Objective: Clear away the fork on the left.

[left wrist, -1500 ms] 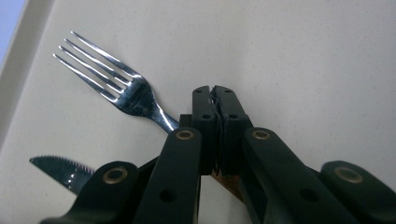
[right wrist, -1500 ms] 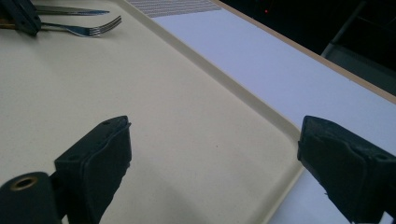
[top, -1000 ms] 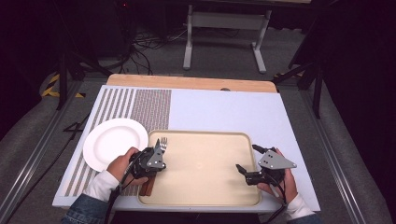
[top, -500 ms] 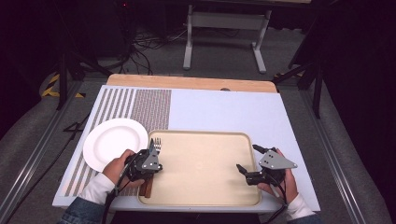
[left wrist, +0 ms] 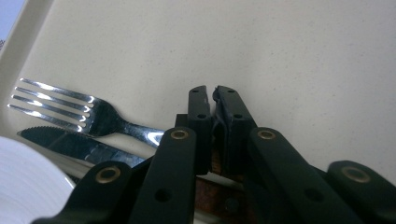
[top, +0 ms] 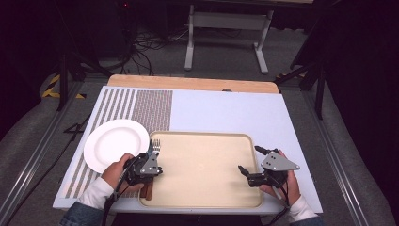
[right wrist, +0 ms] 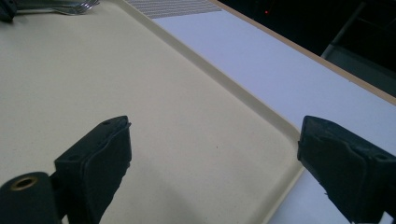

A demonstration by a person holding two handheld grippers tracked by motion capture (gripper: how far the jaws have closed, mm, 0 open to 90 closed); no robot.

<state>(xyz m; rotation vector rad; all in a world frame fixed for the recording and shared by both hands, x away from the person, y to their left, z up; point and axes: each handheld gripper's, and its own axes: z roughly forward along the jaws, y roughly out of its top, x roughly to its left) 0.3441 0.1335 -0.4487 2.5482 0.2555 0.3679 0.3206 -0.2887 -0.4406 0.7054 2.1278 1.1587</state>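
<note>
Beige tray (top: pixel 202 188): fork (left wrist: pixel 88 112) left of shut left tongs (left wrist: pixel 212 93).

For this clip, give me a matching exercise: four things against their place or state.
1. plate
2. fork
3. left claw
4. right claw

a. jaws wide apart over the tray
b. on the table, left of the tray
c. jaws nearly together
d. lying in the tray beside a knife

Pairs: 1-b, 2-d, 3-c, 4-a
</note>
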